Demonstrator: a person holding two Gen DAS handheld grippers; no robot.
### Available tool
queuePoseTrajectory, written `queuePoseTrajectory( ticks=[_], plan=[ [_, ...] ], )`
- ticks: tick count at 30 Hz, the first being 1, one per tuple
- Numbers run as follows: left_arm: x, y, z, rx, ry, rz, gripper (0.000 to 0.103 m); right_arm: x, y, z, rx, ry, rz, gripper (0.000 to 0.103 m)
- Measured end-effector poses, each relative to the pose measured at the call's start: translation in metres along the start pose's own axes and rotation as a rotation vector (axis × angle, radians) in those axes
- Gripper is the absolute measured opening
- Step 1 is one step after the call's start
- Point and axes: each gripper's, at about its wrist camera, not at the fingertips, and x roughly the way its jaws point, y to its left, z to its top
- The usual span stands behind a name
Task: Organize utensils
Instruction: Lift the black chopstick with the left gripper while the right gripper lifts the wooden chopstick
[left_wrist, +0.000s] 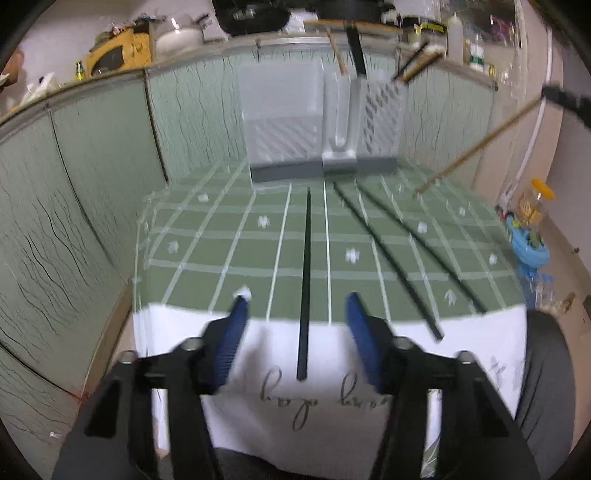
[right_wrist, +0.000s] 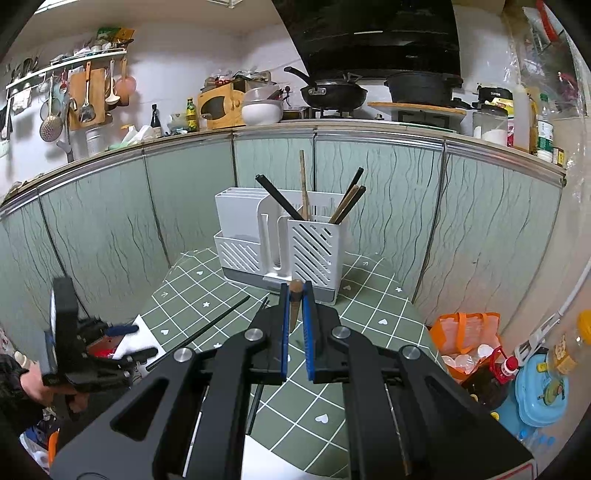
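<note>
- Gripping a wooden chopstick (right_wrist: 295, 301), the right gripper (right_wrist: 294, 295) fingers are clamped on it, facing the white utensil holder (right_wrist: 280, 236).
- Left gripper (left_wrist: 295, 306) fingers spread partway, empty, straddling a black chopstick (left_wrist: 304, 280) lying on the green checked surface (left_wrist: 221, 236).

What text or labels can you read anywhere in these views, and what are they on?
"SUPOR": on the black appliance on the counter, right wrist view.
Cursive script on the white cloth: seen upside down, blurred, not readable.
Labels on the green bottle and the white bottle: too small to read.
</note>
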Motion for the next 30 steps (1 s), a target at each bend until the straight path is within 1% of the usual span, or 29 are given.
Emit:
queuePoseTrajectory(
  ticks=[1, 3, 5, 9, 11, 13, 16, 21, 30],
  plan=[
    [0.005, 0.0, -0.005, 0.002, 0.019, -0.004, 0.038, -0.001, 0.0, 0.0, 0.001, -0.001, 0.0, 0.006],
    [0.013, 0.001, -0.012, -0.003, 0.05, -0.005, 0.025, -0.002, 0.0, 0.001, 0.003, -0.006, -0.003, 0.006],
    [0.018, 0.002, -0.018, -0.007, 0.07, -0.01, 0.021, -0.003, -0.001, 0.003, 0.004, -0.009, -0.003, 0.006],
    [0.021, 0.003, -0.022, -0.01, 0.077, -0.003, 0.016, -0.005, -0.003, 0.004, 0.005, -0.011, -0.006, 0.006],
    [0.022, 0.003, -0.023, -0.012, 0.083, -0.003, 0.009, -0.005, -0.003, 0.004, 0.007, -0.011, -0.008, 0.006],
    [0.023, 0.001, -0.023, -0.004, 0.087, 0.008, 0.008, -0.005, -0.005, 0.004, 0.01, -0.011, -0.009, 0.006],
    [0.022, 0.002, -0.022, -0.014, 0.097, 0.001, 0.008, -0.005, -0.005, 0.004, 0.01, -0.007, -0.009, 0.006],
    [0.01, 0.005, -0.017, -0.031, 0.082, 0.003, 0.008, -0.005, -0.005, 0.004, 0.01, -0.007, -0.008, 0.006],
    [-0.027, 0.007, 0.006, -0.041, -0.004, 0.014, 0.008, -0.003, -0.006, 0.008, 0.008, -0.004, -0.011, 0.006]
  ],
)
